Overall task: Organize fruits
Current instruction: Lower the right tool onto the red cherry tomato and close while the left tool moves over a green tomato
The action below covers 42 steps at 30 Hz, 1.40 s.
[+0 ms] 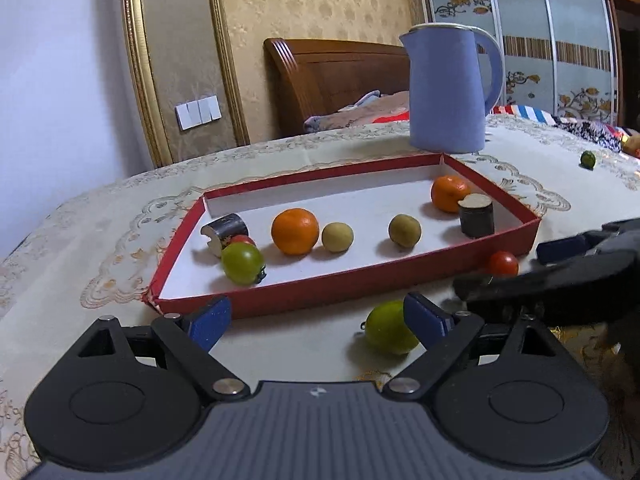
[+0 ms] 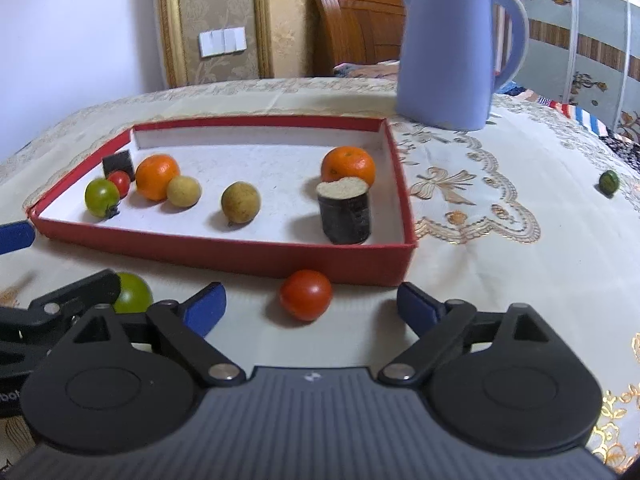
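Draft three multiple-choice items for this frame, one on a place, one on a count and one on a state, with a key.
1. Where does the red tomato outside the tray lie?
A. On the cloth just before the red tray's near wall
B. Beside the kettle
C. In the tray's far corner

2. How many oranges are in the tray?
A. One
B. Two
C. Four

3. How does the right hand-held gripper stand?
A. Shut on the tomato
B. Open, holding nothing
C. Shut on an orange

Key: 1 A, it sits on the tablecloth against the near wall. 2 B, one orange left, another orange right. 3 B, its blue pads stand well apart, clear of the tomato.
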Motion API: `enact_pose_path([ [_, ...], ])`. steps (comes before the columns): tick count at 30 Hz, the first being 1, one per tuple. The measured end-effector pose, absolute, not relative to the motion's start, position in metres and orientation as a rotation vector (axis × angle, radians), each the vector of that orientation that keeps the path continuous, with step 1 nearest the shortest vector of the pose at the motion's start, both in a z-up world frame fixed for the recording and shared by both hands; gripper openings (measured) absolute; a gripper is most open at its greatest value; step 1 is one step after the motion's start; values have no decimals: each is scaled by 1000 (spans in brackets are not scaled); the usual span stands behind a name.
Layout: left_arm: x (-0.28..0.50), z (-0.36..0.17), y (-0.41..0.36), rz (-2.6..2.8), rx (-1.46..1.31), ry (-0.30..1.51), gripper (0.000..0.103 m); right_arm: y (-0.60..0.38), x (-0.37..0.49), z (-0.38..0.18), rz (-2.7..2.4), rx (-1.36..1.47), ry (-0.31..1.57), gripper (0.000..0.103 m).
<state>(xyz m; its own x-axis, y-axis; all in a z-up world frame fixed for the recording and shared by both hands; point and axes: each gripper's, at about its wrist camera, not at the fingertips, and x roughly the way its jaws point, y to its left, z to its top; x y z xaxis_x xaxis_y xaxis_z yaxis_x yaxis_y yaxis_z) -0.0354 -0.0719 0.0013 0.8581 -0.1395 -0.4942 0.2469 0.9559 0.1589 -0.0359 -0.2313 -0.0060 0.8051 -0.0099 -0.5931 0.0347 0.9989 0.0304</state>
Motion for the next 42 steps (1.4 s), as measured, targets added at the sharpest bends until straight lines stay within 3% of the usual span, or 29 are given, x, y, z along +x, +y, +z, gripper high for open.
enact_pose_path([
  [13,-32,4,-84,-250,224,518,93,-229,-43,-5,-12,-60,645,79],
  [15,-35,3,-87,-253,235,516,93,-233,-42,-4,17,-50,644,69],
  [19,-40,2,-91,-274,244,521,93,-237,-40,-4,67,-29,644,61],
  [22,-36,0,-96,-246,270,521,93,-237,-41,-4,57,-26,630,38],
  [23,-33,-1,-96,-245,269,527,93,-238,-40,-4,47,-23,627,35],
  [42,-8,-10,-82,-189,184,591,93,-238,-38,-3,16,12,627,39],
])
